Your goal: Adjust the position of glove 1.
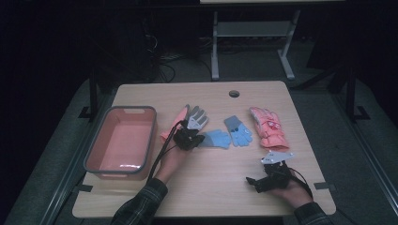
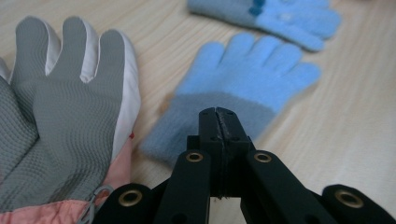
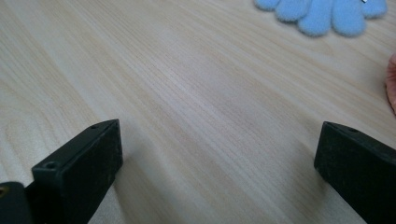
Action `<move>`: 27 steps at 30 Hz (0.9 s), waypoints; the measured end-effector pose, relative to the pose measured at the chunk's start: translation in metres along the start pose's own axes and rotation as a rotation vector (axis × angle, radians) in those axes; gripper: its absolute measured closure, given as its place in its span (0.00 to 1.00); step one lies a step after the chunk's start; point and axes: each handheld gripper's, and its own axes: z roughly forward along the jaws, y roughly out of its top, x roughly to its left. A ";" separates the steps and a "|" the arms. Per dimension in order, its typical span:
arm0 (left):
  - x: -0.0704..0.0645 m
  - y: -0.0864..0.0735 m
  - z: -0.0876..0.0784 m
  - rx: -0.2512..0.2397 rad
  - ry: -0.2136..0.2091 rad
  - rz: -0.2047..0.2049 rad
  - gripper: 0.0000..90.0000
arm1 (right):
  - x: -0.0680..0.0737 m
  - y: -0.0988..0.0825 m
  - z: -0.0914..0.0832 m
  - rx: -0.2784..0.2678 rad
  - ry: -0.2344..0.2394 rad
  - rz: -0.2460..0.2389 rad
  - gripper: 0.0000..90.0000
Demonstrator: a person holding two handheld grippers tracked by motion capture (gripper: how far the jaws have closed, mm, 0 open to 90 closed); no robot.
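One soft blue knitted glove was pinched at its grey cuff by the clenched left gripper, near the middle of the wooden table. The right gripper was left wide open. The thin cuff could be dropped if tugged quickly.

Lab: dim room, cables, metal bench frame.

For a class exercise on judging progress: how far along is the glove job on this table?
Done: nothing yet; the pink basin holds no glove. In hand: the left gripper has its fingers shut at the cuff of the nearer blue glove; whether fabric is pinched is unclear. Left: all four gloves lie on the table, including the grey-palmed glove, the other blue glove and the pink glove. The right gripper rests open.
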 end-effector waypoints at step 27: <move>-0.023 0.005 -0.007 0.036 -0.144 0.013 0.99 | 0.001 0.000 -0.001 0.004 0.005 0.003 0.01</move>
